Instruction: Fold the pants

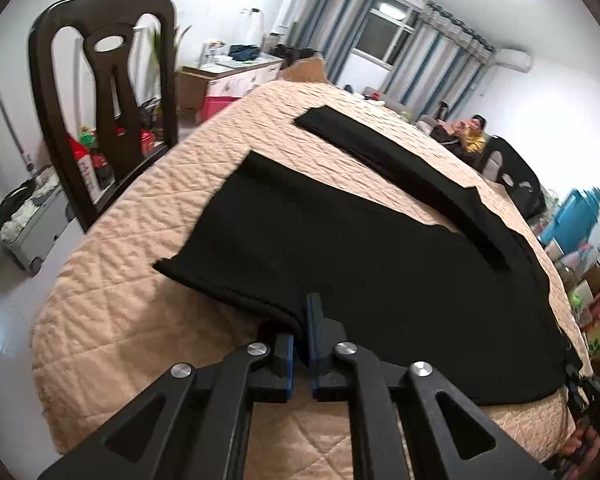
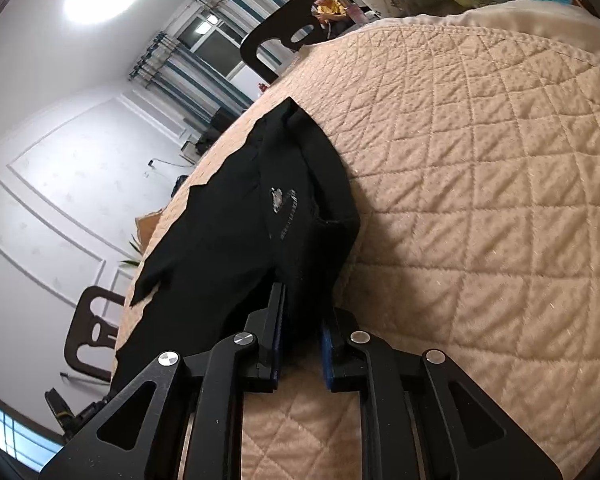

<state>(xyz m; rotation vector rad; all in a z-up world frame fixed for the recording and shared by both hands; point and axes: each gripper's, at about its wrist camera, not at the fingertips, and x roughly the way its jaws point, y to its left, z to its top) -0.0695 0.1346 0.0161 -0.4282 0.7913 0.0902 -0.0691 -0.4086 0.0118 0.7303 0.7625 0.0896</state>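
Both grippers pinch the black pants point(image 1: 340, 248) lying at the near edge of the quilted table point(image 1: 112, 320), left gripper point(image 1: 300, 322) on a leg hem, right gripper point(image 2: 302, 312) on bunched cloth; carrying both holds level and together should keep the fold square.

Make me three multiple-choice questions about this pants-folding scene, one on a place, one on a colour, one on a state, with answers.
1. Where do the pants lie?
A. on the quilted table cover
B. on the floor
C. over a chair

2. What colour are the pants?
A. red
B. black
C. white

3. How is the left gripper?
A. wide open above the cloth
B. holding a bottle
C. shut on the pants' edge

Answers: 1 A, black cloth is spread over the beige quilt. 2 B, the fabric is black in both views. 3 C, its blue pads pinch the hem.
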